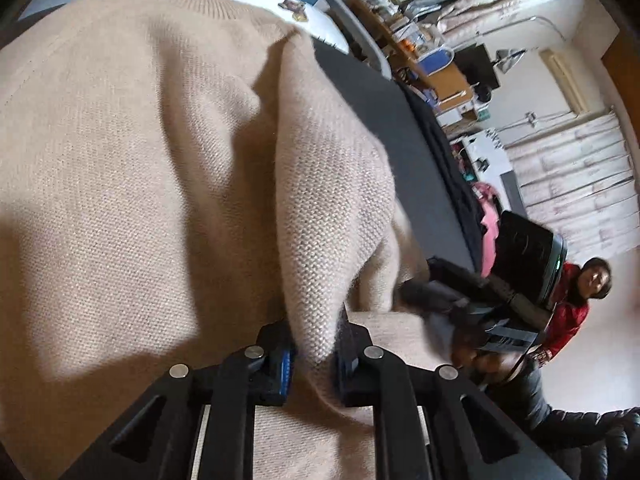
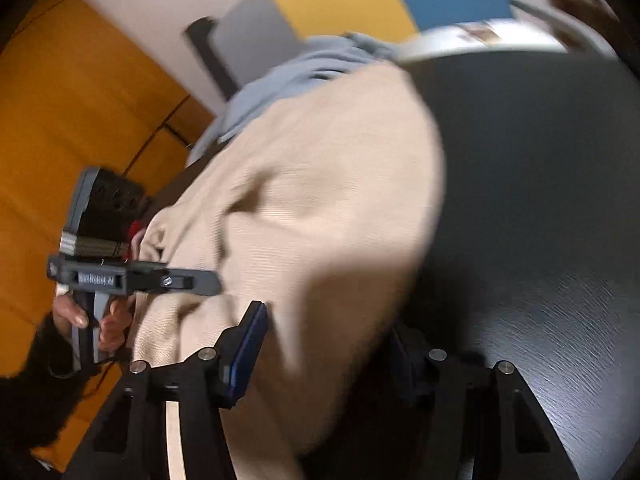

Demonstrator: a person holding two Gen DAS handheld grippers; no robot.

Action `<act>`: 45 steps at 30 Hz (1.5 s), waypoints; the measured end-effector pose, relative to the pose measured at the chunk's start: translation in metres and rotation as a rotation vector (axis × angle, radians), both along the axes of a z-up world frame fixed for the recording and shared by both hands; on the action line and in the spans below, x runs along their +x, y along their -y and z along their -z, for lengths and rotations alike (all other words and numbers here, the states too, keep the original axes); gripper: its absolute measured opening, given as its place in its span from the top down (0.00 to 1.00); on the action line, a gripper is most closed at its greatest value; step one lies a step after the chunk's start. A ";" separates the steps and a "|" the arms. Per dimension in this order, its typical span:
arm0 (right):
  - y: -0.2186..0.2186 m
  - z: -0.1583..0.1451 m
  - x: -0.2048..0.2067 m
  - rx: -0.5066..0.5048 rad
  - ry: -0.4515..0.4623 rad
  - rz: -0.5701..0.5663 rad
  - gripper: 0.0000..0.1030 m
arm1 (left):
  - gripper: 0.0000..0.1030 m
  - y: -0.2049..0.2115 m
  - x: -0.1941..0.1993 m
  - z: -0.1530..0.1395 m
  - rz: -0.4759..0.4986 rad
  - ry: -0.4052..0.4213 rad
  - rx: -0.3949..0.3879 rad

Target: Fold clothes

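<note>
Beige sweater lay spread on my dark bench; my left gripper fingers pinched a raised fold, while my right gripper fingers stood apart, straddling its near edge.

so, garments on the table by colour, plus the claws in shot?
Beige knit garment: 1
Grey-blue garment: 1
White item with a print, kind unclear: 1
Claws: 2, left claw and right claw
Total: 5
</note>
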State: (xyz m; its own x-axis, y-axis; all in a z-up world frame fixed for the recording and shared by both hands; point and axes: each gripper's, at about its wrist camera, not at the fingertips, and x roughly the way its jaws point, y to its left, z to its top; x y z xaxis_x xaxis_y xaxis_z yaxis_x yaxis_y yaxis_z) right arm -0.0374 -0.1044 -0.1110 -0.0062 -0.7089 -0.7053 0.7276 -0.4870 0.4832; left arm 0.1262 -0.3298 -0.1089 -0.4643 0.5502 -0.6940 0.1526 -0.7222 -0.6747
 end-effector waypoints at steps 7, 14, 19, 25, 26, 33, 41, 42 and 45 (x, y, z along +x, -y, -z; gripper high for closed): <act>-0.001 -0.035 0.041 0.350 -0.545 -0.053 0.91 | 0.73 -0.013 0.009 -0.032 0.065 -0.200 0.149; -0.086 -0.057 -0.058 0.781 -0.832 0.214 0.87 | 0.64 -0.028 -0.001 -0.030 0.095 -0.211 0.202; -0.144 -0.089 -0.107 0.737 -0.733 0.388 0.18 | 0.64 -0.035 0.009 -0.010 0.066 -0.156 0.203; -0.172 -0.098 -0.081 0.347 -0.372 0.376 0.18 | 0.63 -0.034 0.024 0.014 -0.013 -0.075 0.123; -0.171 -0.094 -0.073 0.281 -0.297 0.353 0.18 | 0.64 -0.032 0.028 0.017 -0.032 -0.074 0.124; -0.175 -0.023 -0.022 0.229 -0.020 0.411 0.18 | 0.65 -0.025 0.046 0.032 -0.122 -0.130 0.155; -0.145 -0.016 -0.001 0.314 -0.266 0.427 0.71 | 0.76 -0.027 0.050 0.042 -0.171 -0.180 0.147; -0.138 -0.019 0.001 0.391 -0.340 0.389 0.77 | 0.77 -0.025 0.050 0.044 -0.177 -0.185 0.152; -0.142 -0.032 -0.010 0.706 -0.643 0.348 0.85 | 0.79 -0.025 0.047 0.046 -0.181 -0.194 0.156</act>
